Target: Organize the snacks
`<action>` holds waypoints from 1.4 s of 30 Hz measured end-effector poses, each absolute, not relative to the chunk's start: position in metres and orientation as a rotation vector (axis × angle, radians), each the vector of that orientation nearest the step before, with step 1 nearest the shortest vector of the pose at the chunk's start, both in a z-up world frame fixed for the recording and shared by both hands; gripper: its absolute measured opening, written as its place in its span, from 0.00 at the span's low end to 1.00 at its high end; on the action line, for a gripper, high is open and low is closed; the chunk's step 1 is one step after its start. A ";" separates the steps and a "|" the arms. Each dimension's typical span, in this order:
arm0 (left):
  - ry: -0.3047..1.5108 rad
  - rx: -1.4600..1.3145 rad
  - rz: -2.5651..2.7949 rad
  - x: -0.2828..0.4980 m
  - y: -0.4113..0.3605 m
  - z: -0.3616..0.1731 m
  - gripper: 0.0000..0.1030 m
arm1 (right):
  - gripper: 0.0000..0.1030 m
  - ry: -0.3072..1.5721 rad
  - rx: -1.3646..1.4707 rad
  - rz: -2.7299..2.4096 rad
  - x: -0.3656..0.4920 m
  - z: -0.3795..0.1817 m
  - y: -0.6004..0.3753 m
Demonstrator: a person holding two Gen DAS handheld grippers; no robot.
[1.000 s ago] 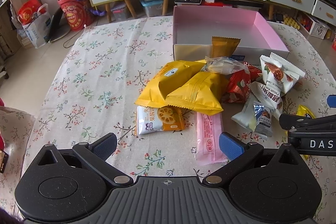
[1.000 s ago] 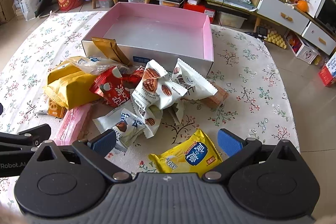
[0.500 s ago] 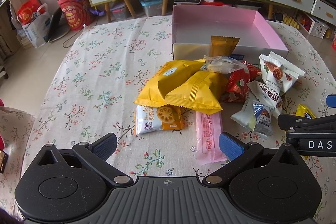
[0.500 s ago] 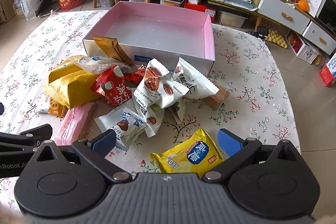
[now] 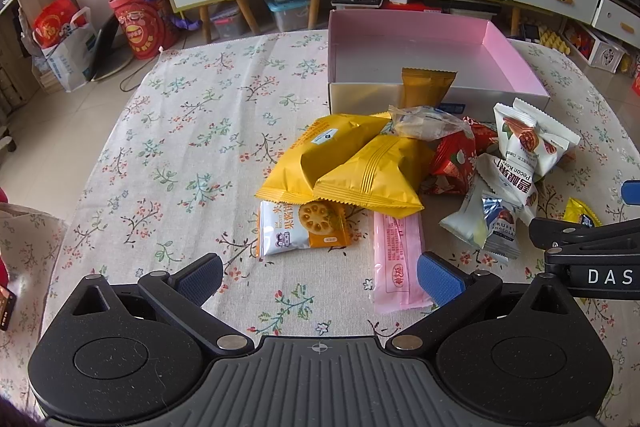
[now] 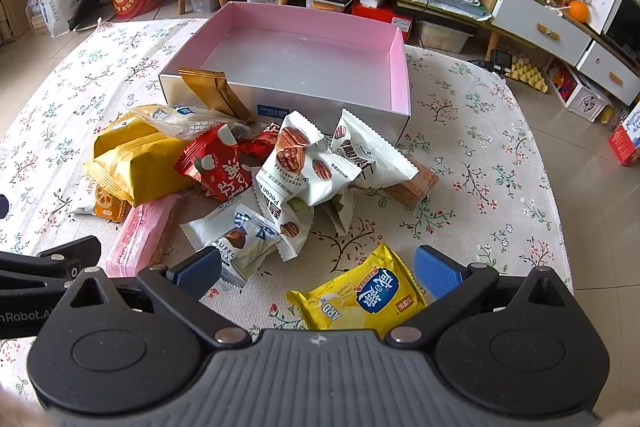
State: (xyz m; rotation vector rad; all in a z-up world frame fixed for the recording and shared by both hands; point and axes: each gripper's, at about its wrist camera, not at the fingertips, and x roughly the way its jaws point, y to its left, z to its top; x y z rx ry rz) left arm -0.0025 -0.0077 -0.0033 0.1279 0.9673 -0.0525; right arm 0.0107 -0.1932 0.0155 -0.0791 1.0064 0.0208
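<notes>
Over the last second almost nothing has changed: the snack pile lies as it did, and both tools have crept only slightly, the right gripper point(image 6: 316, 269) easing a little nearer the yellow cracker packet point(image 6: 358, 297) that sits just ahead of it. Your left gripper point(image 5: 320, 277) hangs released, jaws spread wide and empty, over the floral tablecloth point(image 5: 180, 131); the pink wafer bar point(image 5: 398, 259) lies just inside its right pad, and the lotus-root biscuit packet point(image 5: 302, 227) lies ahead between the pads. Your right gripper is likewise released and holds nothing. The pink box point(image 6: 308, 63) stands empty at the far side of the pile, with one gold sachet point(image 6: 212, 91) leaning against its near wall. The two large yellow bags point(image 5: 348, 163), the red packet point(image 6: 218, 163) and the white pecan packets point(image 6: 308, 163) remain heaped in front of the box. Treat the task as not yet begun: no item is in the box, and neither tool is committed to a grasp. The small drift suggests the approach phase; the yellow cracker packet is likely the nearest clean pick for the right tool, since it lies apart from the heap
</notes>
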 end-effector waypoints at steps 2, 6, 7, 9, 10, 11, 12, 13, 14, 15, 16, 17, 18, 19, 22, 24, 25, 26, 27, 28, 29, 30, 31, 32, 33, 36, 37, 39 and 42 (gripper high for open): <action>0.967 0.128 -0.052 -0.003 -0.008 -0.004 1.00 | 1.00 1.006 -0.079 0.020 0.011 0.015 -0.193; 0.967 0.128 -0.052 -0.003 -0.008 -0.004 1.00 | 1.00 1.006 -0.078 0.020 0.011 0.015 -0.193; 0.966 0.129 -0.054 -0.002 -0.007 -0.003 1.00 | 1.00 1.006 -0.078 0.021 0.011 0.015 -0.193; 0.967 0.129 -0.053 -0.003 -0.007 -0.003 1.00 | 1.00 1.006 -0.078 0.022 0.011 0.016 -0.193; 0.967 0.128 -0.052 -0.003 -0.007 -0.003 1.00 | 1.00 1.006 -0.078 0.022 0.011 0.016 -0.193; 0.966 0.129 -0.052 -0.003 -0.007 -0.002 1.00 | 1.00 1.006 -0.078 0.021 0.011 0.016 -0.193; 0.966 0.129 -0.052 -0.003 -0.007 -0.002 1.00 | 1.00 1.006 -0.078 0.021 0.011 0.016 -0.193; 0.965 0.129 -0.053 -0.003 -0.007 -0.002 1.00 | 1.00 1.006 -0.078 0.021 0.011 0.016 -0.193; 0.965 0.129 -0.053 -0.004 -0.007 -0.002 1.00 | 1.00 1.006 -0.078 0.021 0.011 0.016 -0.193; 0.966 0.130 -0.053 -0.003 -0.007 -0.002 1.00 | 1.00 1.006 -0.077 0.020 0.011 0.016 -0.193; 0.966 0.130 -0.052 -0.003 -0.007 -0.002 1.00 | 1.00 1.006 -0.077 0.021 0.011 0.016 -0.193; 0.966 0.130 -0.051 -0.003 -0.007 -0.002 1.00 | 1.00 1.006 -0.077 0.021 0.011 0.016 -0.193; 0.966 0.129 -0.052 -0.003 -0.007 -0.002 1.00 | 1.00 1.006 -0.077 0.020 0.011 0.016 -0.193; 0.966 0.129 -0.052 -0.003 -0.007 -0.002 1.00 | 1.00 1.006 -0.077 0.020 0.011 0.015 -0.193; 0.964 0.131 -0.051 -0.003 -0.007 -0.001 1.00 | 1.00 1.006 -0.077 0.020 0.011 0.015 -0.193; 0.965 0.131 -0.051 -0.003 -0.007 -0.001 1.00 | 1.00 1.006 -0.078 0.022 0.011 0.016 -0.193; 0.966 0.131 -0.049 -0.003 -0.006 -0.002 1.00 | 1.00 1.005 -0.077 0.022 0.011 0.016 -0.193; 0.968 0.131 -0.050 -0.002 -0.006 -0.002 1.00 | 1.00 1.005 -0.077 0.022 0.011 0.016 -0.193; 0.971 0.130 -0.054 -0.001 -0.005 -0.002 1.00 | 1.00 1.005 -0.077 0.022 0.011 0.016 -0.193; 0.974 0.128 -0.060 0.000 -0.004 -0.002 1.00 | 1.00 1.006 -0.077 0.023 0.011 0.016 -0.194; 0.977 0.121 -0.064 0.001 -0.002 -0.002 1.00 | 1.00 1.006 -0.076 0.024 0.012 0.016 -0.195; 0.978 0.114 -0.068 0.003 0.000 -0.003 1.00 | 1.00 1.005 -0.071 0.023 0.013 0.017 -0.197; 0.980 0.109 -0.076 0.005 0.002 -0.003 1.00 | 1.00 1.004 -0.063 0.020 0.014 0.018 -0.199; 0.981 0.105 -0.083 0.006 0.003 -0.003 1.00 | 1.00 1.004 -0.054 0.020 0.016 0.018 -0.203; 0.976 0.106 -0.091 0.008 0.004 -0.002 1.00 | 1.00 1.005 -0.040 0.022 0.018 0.019 -0.207; 0.958 0.121 -0.119 0.015 0.004 -0.002 1.00 | 1.00 1.003 0.002 0.032 0.023 0.021 -0.219; 0.954 0.121 -0.133 0.018 0.005 -0.002 1.00 | 1.00 1.004 0.015 0.038 0.025 0.021 -0.222; 0.952 0.108 -0.169 0.025 0.007 -0.003 0.99 | 0.99 1.010 0.049 0.053 0.029 0.020 -0.228; 0.946 0.075 -0.231 0.036 0.010 -0.004 0.97 | 0.93 1.025 0.139 0.097 0.036 0.019 -0.237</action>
